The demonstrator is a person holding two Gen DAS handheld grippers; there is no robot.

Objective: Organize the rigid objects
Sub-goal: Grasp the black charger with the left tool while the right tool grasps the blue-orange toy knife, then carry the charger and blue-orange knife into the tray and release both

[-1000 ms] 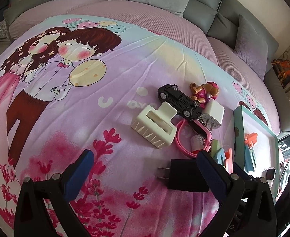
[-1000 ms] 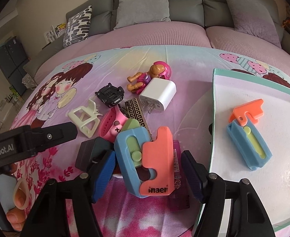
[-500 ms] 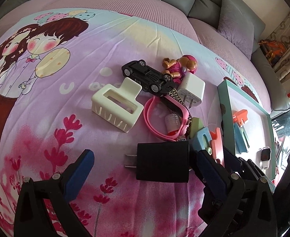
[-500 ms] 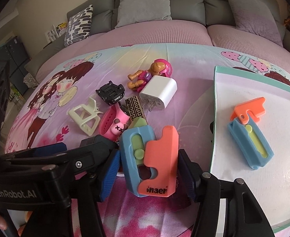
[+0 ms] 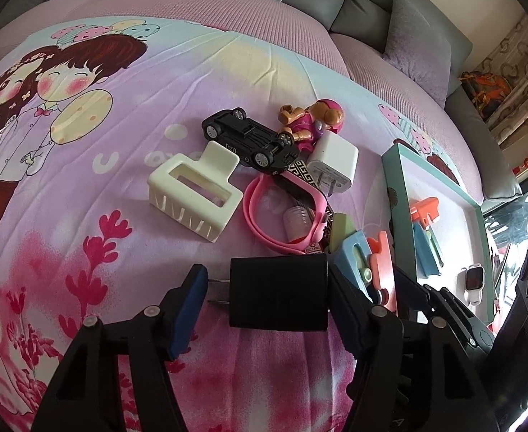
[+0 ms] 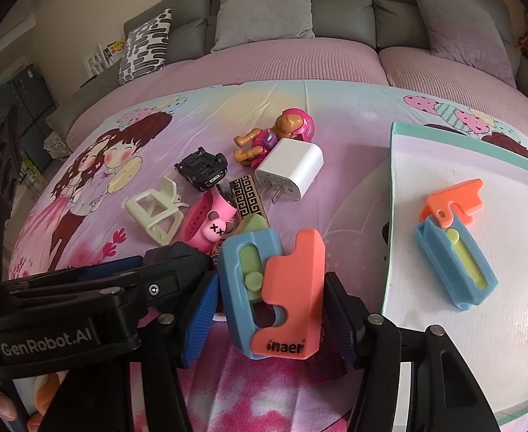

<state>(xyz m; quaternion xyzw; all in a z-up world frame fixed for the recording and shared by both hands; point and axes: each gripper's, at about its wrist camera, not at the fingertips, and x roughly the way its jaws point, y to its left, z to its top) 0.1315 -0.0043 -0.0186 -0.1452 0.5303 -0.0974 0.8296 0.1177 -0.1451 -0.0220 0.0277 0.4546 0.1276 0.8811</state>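
Jaws of our left gripper (image 5: 264,298) have just been closing around the black cube-shaped plug charger (image 5: 278,293); its right pad touches the body, its left pad only nears the prongs, so no pinch yet. Our right gripper (image 6: 269,304) clamps the blue-and-orange plastic slider toy (image 6: 274,288), lettered "inaer", probably to carry it to the teal-rimmed white tray (image 6: 393,216) beside its twin (image 6: 454,248). Our left gripper's arm reads "GenRobot.AI".
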